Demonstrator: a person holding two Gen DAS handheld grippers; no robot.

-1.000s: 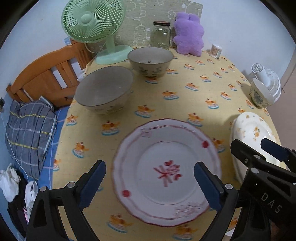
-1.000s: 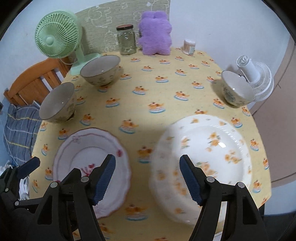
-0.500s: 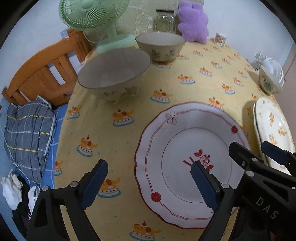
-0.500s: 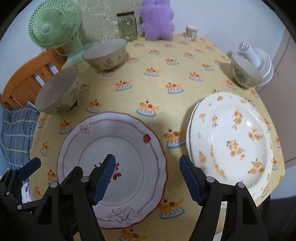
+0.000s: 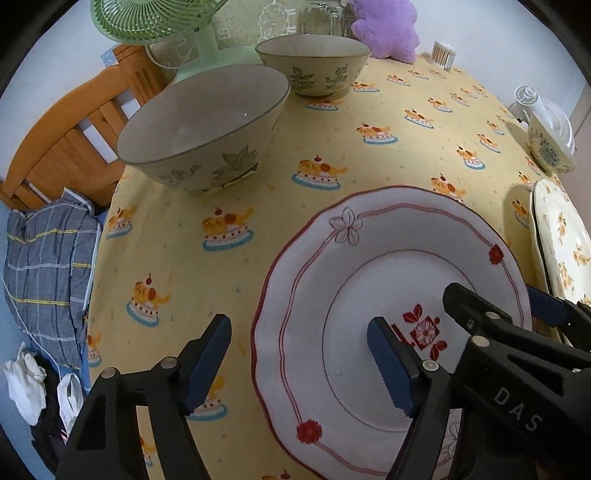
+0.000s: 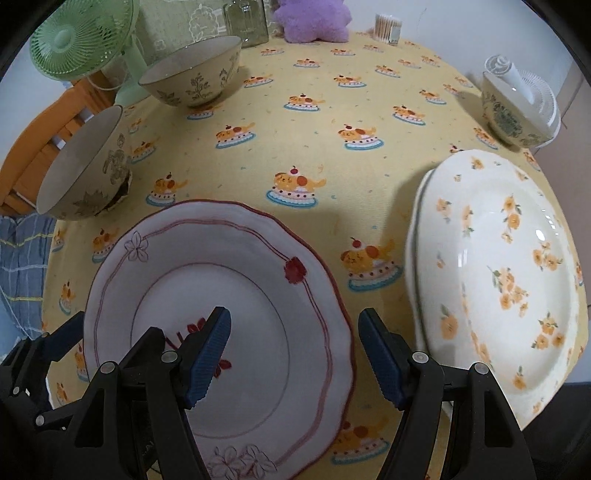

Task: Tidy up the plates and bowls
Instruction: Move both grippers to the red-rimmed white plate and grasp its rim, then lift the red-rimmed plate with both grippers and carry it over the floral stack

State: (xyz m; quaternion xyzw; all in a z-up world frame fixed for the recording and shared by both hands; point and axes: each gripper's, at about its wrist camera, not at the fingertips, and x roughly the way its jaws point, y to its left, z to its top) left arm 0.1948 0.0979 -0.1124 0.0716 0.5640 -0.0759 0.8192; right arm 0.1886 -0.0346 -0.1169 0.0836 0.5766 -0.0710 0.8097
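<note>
A white plate with red trim (image 5: pixel 391 280) (image 6: pixel 221 280) lies flat on the yellow tablecloth at the near edge. My left gripper (image 5: pixel 303 362) is open, straddling the plate's left rim. My right gripper (image 6: pixel 295 350) is open, straddling its right rim. A cream plate with orange flowers (image 6: pixel 495 266) (image 5: pixel 561 243) lies to the right, seemingly on a second plate. Two grey leaf-pattern bowls (image 5: pixel 207 122) (image 5: pixel 314 62) stand at the far left; they also show in the right wrist view (image 6: pixel 85 166) (image 6: pixel 192 74). A small green-pattern bowl (image 6: pixel 513 110) stands at the far right.
A green fan (image 6: pixel 77 48), a glass jar (image 6: pixel 247 22), a purple plush toy (image 6: pixel 314 18) and a cotton-swab box (image 6: pixel 388 27) line the table's back. A white fan (image 6: pixel 535 92) is behind the small bowl. A wooden chair (image 5: pixel 74 133) and folded cloth (image 5: pixel 44 266) are left of the table.
Both grippers have come lower and closer to the red-trim plate, so each now straddles one side of its rim. The plates and bowls have not moved.
</note>
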